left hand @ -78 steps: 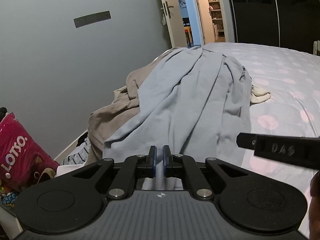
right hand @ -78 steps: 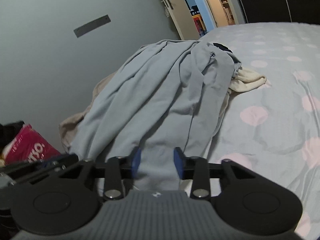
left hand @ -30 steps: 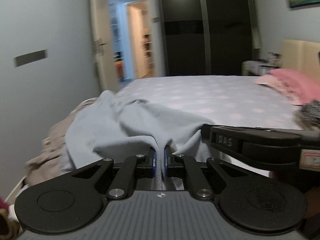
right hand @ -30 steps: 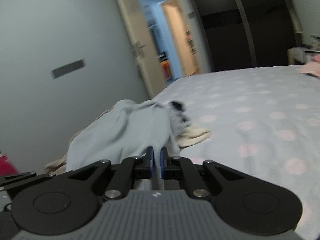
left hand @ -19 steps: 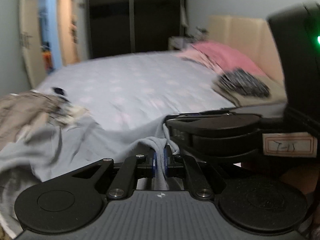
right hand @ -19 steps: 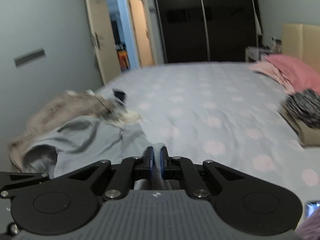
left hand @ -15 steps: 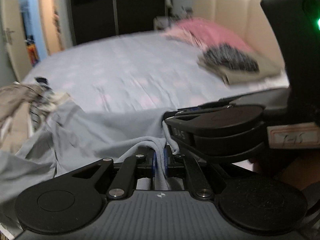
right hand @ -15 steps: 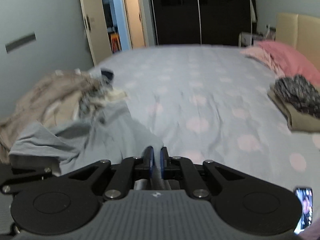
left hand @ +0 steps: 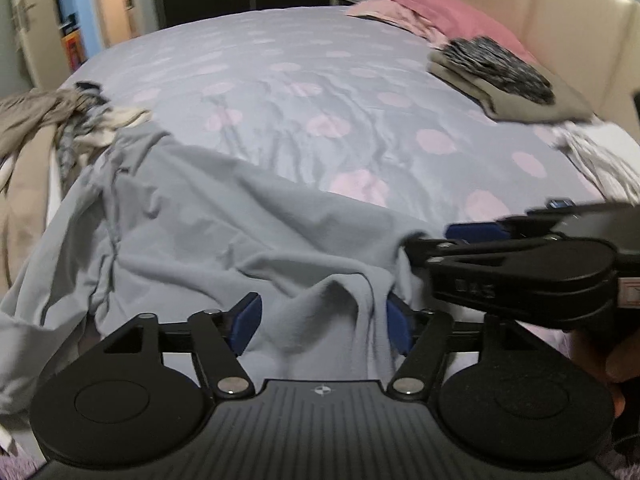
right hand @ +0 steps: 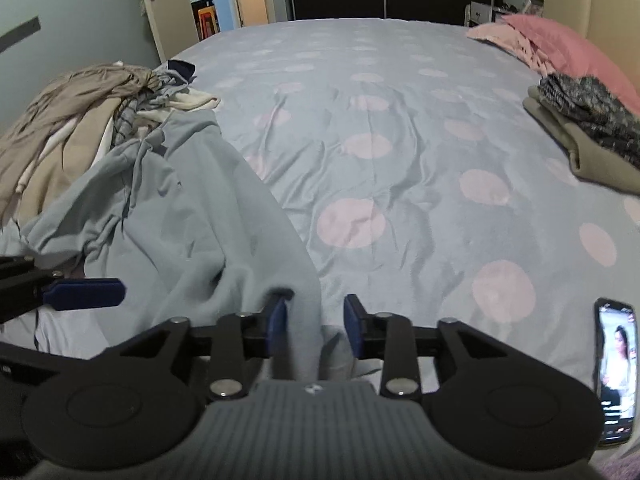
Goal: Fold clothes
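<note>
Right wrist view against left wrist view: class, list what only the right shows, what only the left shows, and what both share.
Only the right wrist view: a lit phone lying on the bed, and the left gripper's blue finger at the left edge.
Only the left wrist view: the right gripper from the side, with part of a hand behind it.
Both: the light blue garment between opening jaws, the spotted bedspread, the unfolded pile, the folded stack, and the pink pillow.

Your right gripper (right hand: 316, 328) is opening, and a fold of the light blue garment (right hand: 192, 216) lies between its fingers (right hand: 277, 325). The garment spreads left across the bed (right hand: 380, 92). A phone (right hand: 616, 372) lies at right.
</note>
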`<control>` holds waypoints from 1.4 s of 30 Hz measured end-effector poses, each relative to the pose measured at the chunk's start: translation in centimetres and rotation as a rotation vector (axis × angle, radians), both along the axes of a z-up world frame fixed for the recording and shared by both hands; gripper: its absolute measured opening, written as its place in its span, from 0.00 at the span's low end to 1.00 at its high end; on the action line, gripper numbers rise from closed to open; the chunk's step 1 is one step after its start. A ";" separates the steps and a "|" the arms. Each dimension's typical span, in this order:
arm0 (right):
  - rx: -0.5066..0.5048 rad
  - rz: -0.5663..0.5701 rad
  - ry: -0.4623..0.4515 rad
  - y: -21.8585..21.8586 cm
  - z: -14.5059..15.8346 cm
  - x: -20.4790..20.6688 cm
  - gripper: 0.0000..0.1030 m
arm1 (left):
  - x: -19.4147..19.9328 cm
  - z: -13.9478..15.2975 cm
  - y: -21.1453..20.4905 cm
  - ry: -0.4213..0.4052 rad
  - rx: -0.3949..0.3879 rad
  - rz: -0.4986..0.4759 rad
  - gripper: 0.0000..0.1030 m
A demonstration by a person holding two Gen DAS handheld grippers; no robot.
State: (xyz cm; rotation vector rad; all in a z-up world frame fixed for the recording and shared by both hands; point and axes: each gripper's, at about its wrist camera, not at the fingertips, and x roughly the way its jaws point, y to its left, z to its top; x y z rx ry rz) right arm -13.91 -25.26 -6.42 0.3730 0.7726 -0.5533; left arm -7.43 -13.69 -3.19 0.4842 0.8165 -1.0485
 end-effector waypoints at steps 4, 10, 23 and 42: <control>0.018 0.009 -0.020 -0.6 -0.3 1.0 0.49 | 1.7 0.0 1.0 0.011 -0.028 0.074 0.69; 0.032 0.100 -0.010 0.0 -1.3 3.2 0.54 | 4.6 -1.6 1.9 -0.011 0.056 0.222 0.71; 0.159 0.168 0.040 -0.2 -5.8 7.4 0.76 | 10.6 -8.2 3.5 0.208 0.160 0.487 0.75; -0.077 0.264 0.103 2.8 -3.5 6.8 0.10 | 6.4 -5.1 0.2 0.135 0.062 0.269 0.07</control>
